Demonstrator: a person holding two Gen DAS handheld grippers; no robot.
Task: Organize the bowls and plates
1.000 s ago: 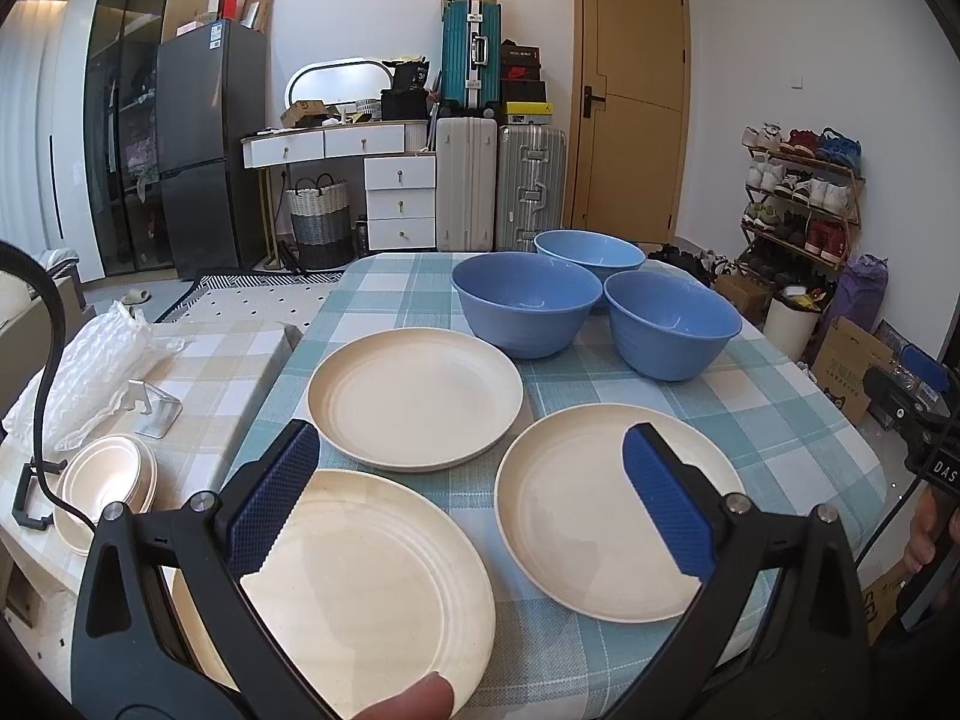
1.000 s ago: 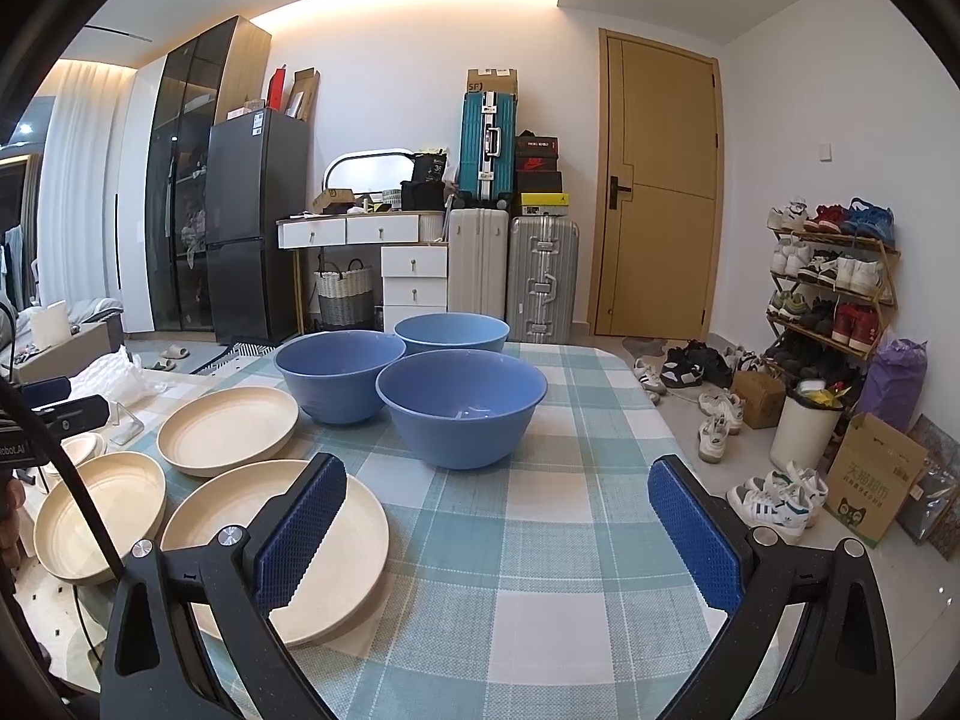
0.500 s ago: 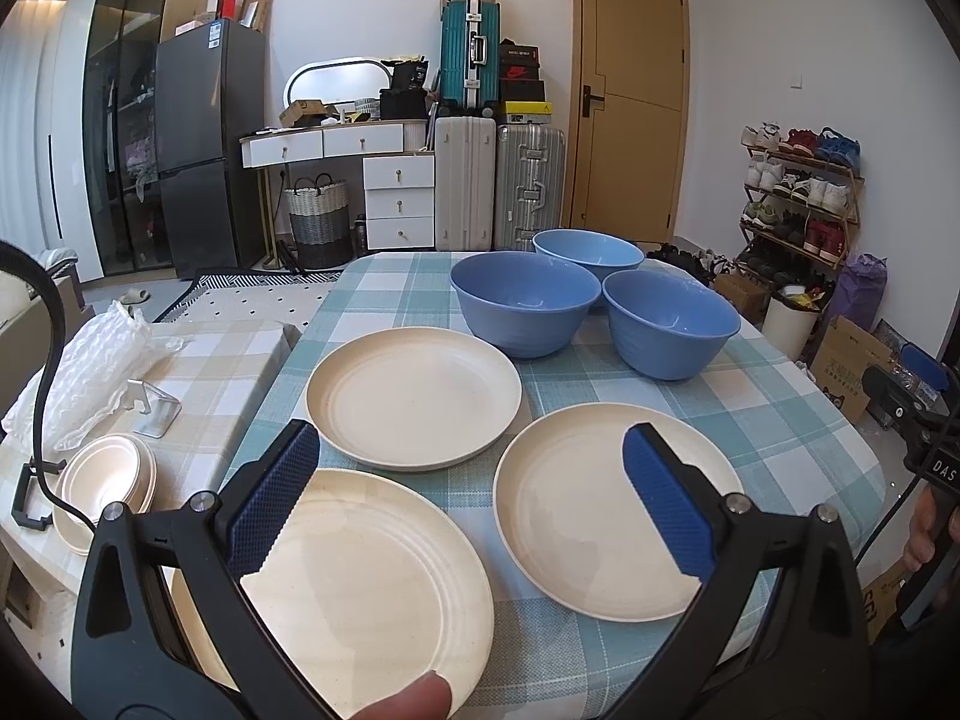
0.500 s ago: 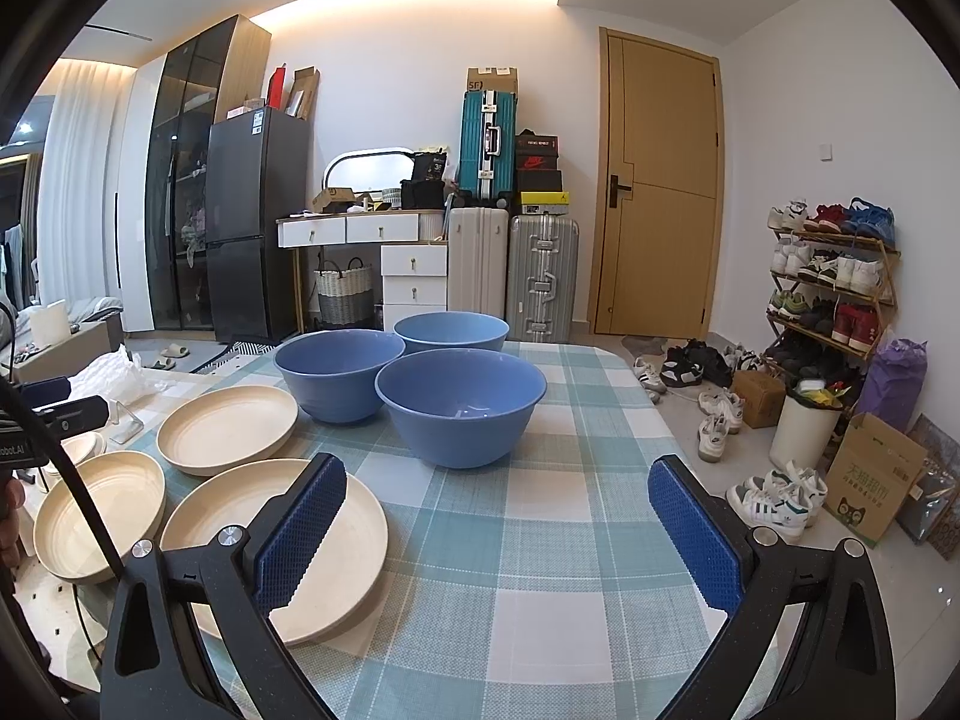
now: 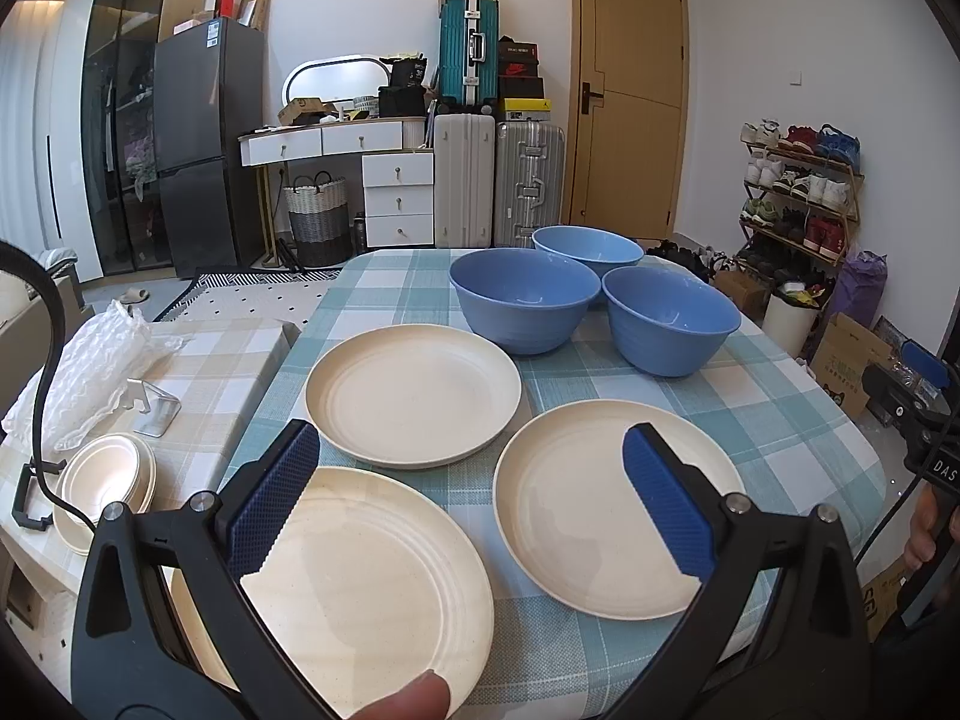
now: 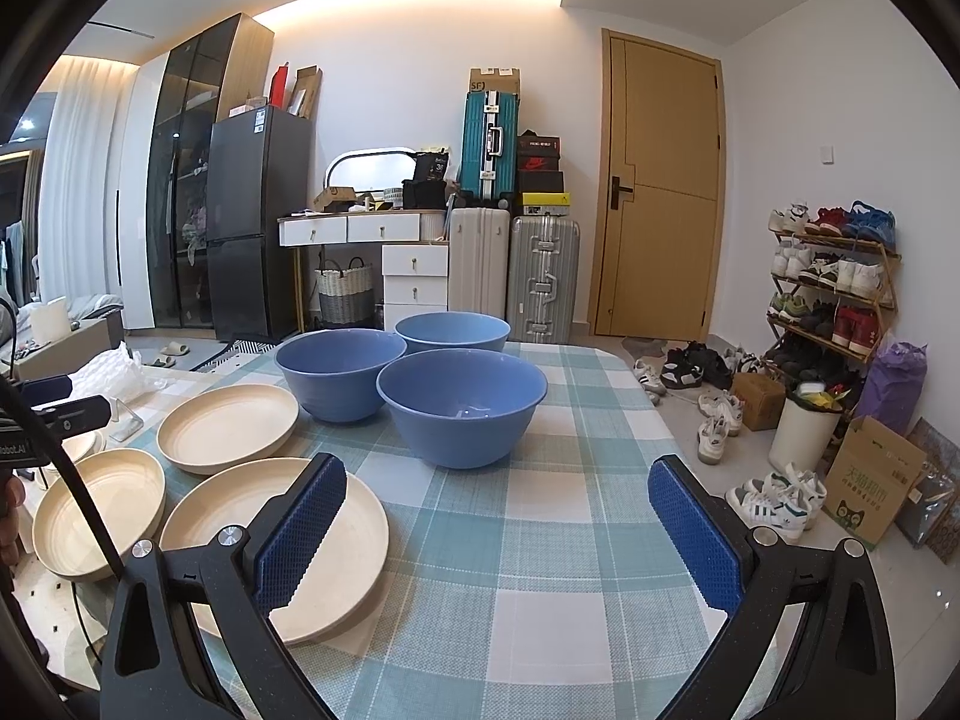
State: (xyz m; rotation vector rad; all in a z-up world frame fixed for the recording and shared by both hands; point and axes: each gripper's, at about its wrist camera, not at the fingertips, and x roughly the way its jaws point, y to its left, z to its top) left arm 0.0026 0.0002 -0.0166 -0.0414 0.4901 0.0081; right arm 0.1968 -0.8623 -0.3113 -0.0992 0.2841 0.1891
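Progress: none stacked | three plates (image 5: 413, 395) and three bowls (image 5: 525, 298) lie apart | left gripper (image 5: 471, 501) and right gripper (image 6: 497, 525) both spread, empty

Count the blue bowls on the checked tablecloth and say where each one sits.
3. Left bowl sits behind the far cream plate; right bowl sits beside it; back bowl sits behind both. No others show.

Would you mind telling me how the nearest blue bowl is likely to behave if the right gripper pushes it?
The nearest blue bowl looks rigid and probably light. Its base is narrower than its rim, so a high push might tip it. On the checked tablecloth it would likely drag rather than glide.
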